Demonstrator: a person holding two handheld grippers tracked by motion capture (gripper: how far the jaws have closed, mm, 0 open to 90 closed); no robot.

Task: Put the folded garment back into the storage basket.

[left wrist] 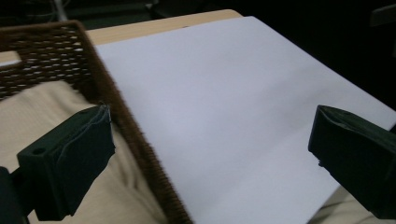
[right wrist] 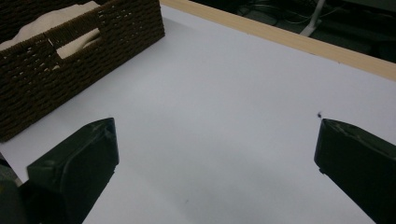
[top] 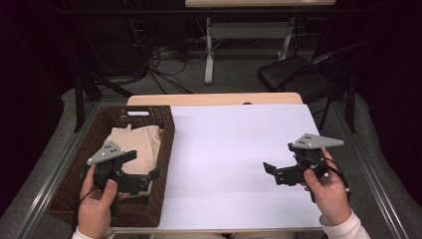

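Note:
A dark brown wicker basket (top: 164, 130) stands at the table's left and holds a folded beige cloth (top: 137, 142). My left gripper (top: 144, 164) hangs open over the basket's right rim, one jaw above the cloth (left wrist: 42, 107), the other out over the white sheet (left wrist: 224, 84). The rim (left wrist: 135, 140) runs between the jaws of the left gripper (left wrist: 212, 158), which hold nothing. My right gripper (top: 279, 157) stands open over the right part of the white sheet (top: 229, 159). In the right gripper view the empty right gripper (right wrist: 212, 158) faces the basket (right wrist: 70, 60) and its cloth (right wrist: 51, 21).
The white sheet covers most of a wooden table (top: 214, 99), whose bare edge shows at the back. A black folding chair (top: 298, 74) and another table's legs (top: 209, 55) stand on the floor beyond. Metal rails (top: 370, 169) run along both sides.

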